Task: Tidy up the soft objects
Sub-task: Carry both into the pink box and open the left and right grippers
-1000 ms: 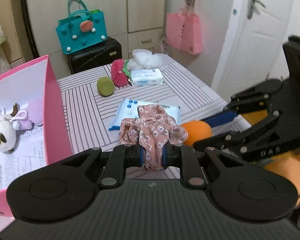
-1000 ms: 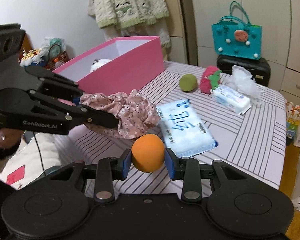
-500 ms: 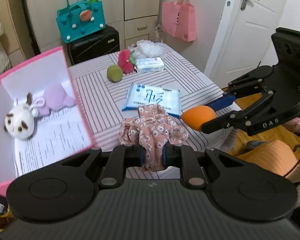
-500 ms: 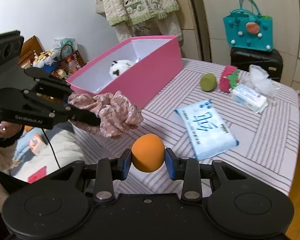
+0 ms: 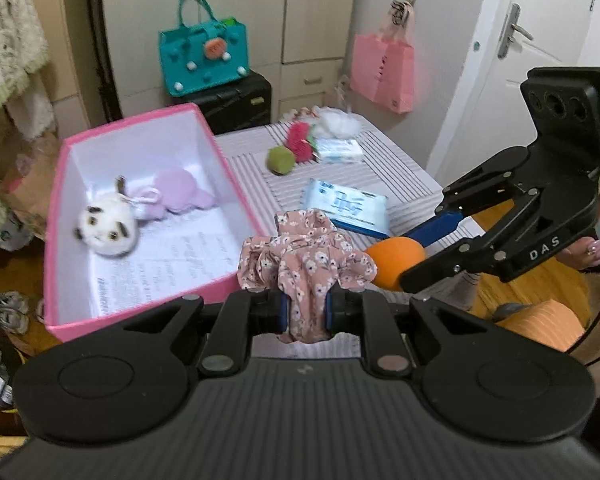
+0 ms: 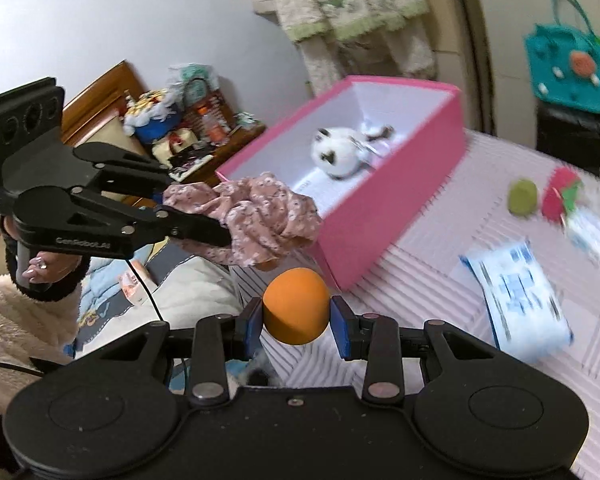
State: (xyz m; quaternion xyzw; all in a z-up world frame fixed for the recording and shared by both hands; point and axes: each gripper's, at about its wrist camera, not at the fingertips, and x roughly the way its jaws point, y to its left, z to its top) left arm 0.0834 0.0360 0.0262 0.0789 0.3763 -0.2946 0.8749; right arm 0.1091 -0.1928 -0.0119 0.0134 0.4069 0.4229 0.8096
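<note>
floral scrunchie [image 5: 306, 258] clenched in left tool [image 5: 305, 312], orange ball [image 6: 296, 306] gripped by right tool [image 6: 296, 322], pink box [image 5: 236, 184] beside

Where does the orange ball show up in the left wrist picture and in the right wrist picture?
Left wrist view: the orange ball sits right of centre, clamped in the right gripper, beside the floral scrunchie.
Right wrist view: the ball is low and central, between the fingers.
Shared landmark: the pink box holding the panda plush.

left tongs [image 5: 305, 312] grip a floral scrunchie [image 5: 306, 264] beside the pink box [image 5: 236, 184]; right tongs [image 5: 418, 258] grip an orange ball [image 5: 394, 256] above the striped table [image 5: 392, 164].
</note>
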